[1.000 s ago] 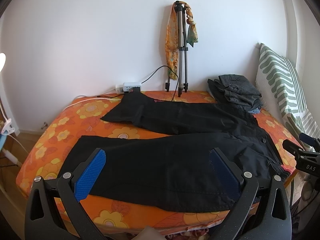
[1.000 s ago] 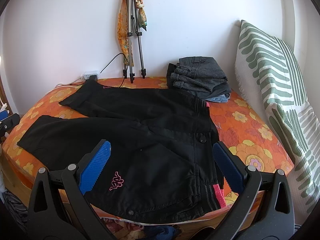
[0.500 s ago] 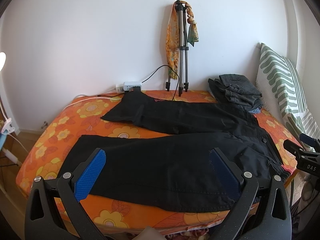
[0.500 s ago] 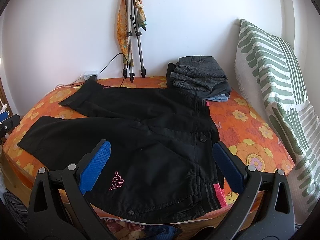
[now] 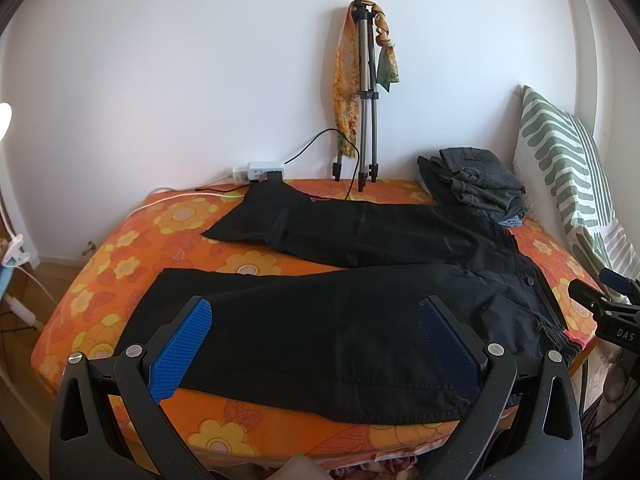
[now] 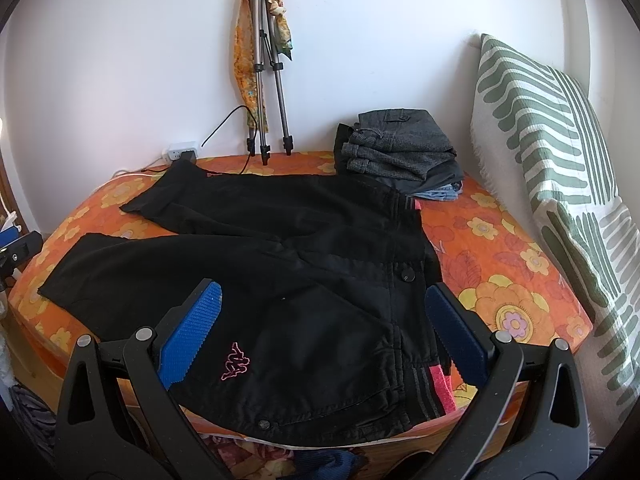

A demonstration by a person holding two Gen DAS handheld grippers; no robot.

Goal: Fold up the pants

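Black pants (image 5: pixel 320 312) lie spread flat on the orange flowered bed (image 5: pixel 168 224), legs pointing left, waist at the right. In the right wrist view the same pants (image 6: pixel 280 280) show a pink logo, a button and a waistband near the front edge. My left gripper (image 5: pixel 316 316) hovers open above the near leg, nothing between its blue pads. My right gripper (image 6: pixel 320 300) is open over the hip and waist area, holding nothing. The right gripper's body also shows at the right edge of the left wrist view (image 5: pixel 608 312).
A stack of folded grey clothes (image 6: pixel 400 152) sits at the bed's far right corner. A green striped pillow (image 6: pixel 552 168) leans on the right. A tripod with a scarf (image 5: pixel 364 92) stands against the wall beside a power strip (image 5: pixel 260 170) with cables.
Almost nothing: both views shift very slightly, and both grippers stay open above the pants. The pants have not moved.
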